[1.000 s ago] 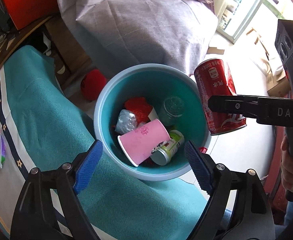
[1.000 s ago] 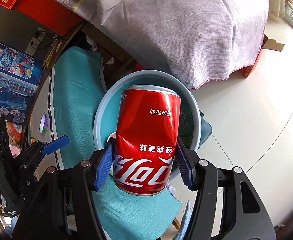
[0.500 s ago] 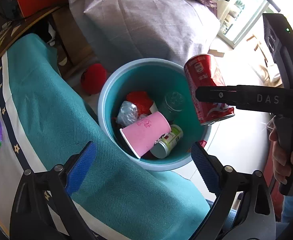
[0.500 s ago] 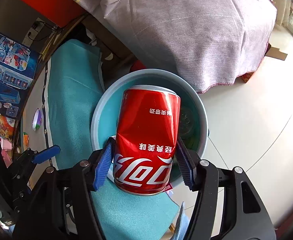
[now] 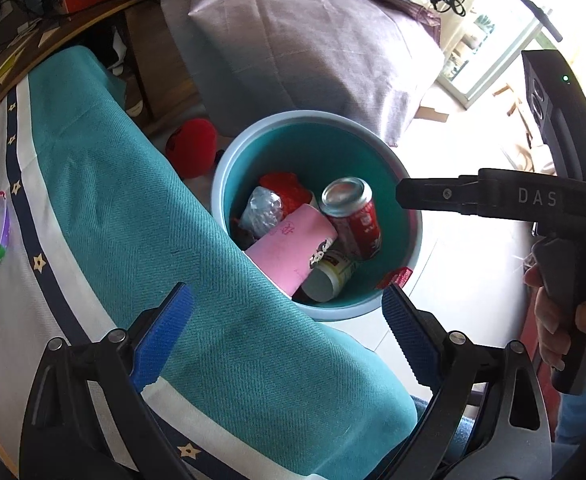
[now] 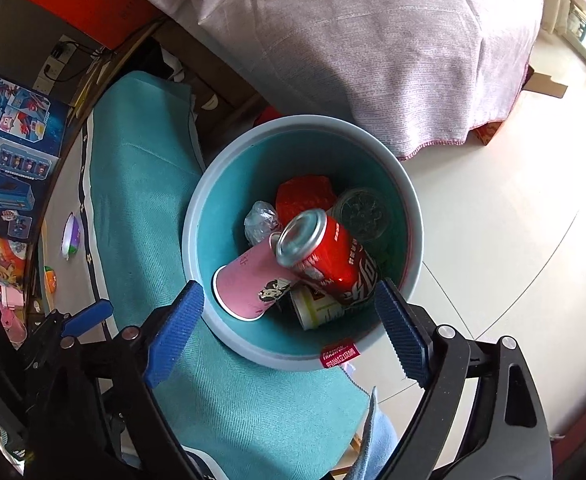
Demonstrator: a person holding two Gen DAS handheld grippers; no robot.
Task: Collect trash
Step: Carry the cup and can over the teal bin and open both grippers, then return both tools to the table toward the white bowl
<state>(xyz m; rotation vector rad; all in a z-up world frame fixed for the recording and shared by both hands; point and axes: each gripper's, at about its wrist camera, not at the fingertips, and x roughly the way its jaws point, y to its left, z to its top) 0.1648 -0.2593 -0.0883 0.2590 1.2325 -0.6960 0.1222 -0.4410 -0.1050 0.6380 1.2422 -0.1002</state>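
Red can (image 6: 327, 262) left right gripper (image 6: 289, 336), now lies tilted in teal bin (image 6: 213, 216) on pink cup (image 6: 249, 286). Both jaws wide apart, empty; left gripper (image 5: 285, 338) likewise. Items beneath partly hidden.

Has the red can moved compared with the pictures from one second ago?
Yes. The red can has left the right gripper, now open, and dropped down inside the blue bin, where it lies tilted on the pink cup.
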